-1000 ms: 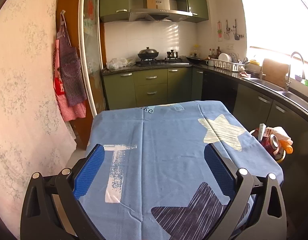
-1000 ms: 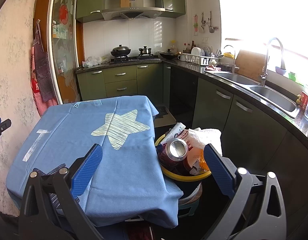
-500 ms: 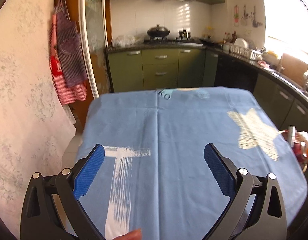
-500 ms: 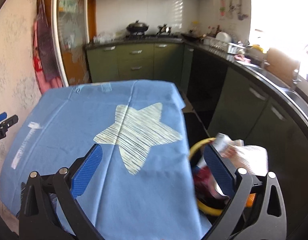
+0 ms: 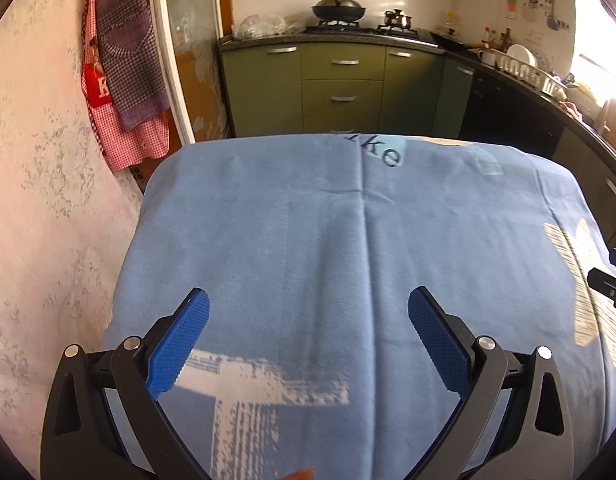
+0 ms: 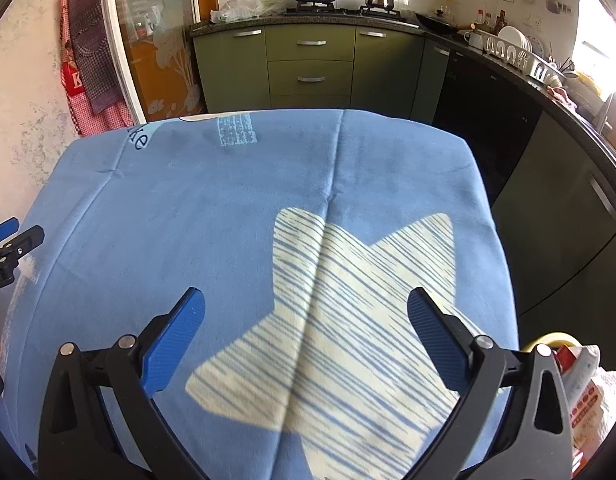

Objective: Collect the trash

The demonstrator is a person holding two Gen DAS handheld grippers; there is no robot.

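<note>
My left gripper is open and empty above a table covered by a blue cloth. My right gripper is open and empty above the same cloth, over a cream star print. No loose trash shows on the cloth. A yellow-rimmed bin sits beside the table at the lower right of the right wrist view, mostly behind my right finger. It holds a printed packet and white paper. The other gripper shows at the edge of each view.
Green kitchen cabinets and a stove with a pan stand beyond the table. A dark counter with a dish rack runs along the right. Aprons hang on the left wall beside a glass door.
Both grippers have moved from beside the bin to over the table and tilted down. The bin has slid to the right edge of the right wrist view and out of the left wrist view.
</note>
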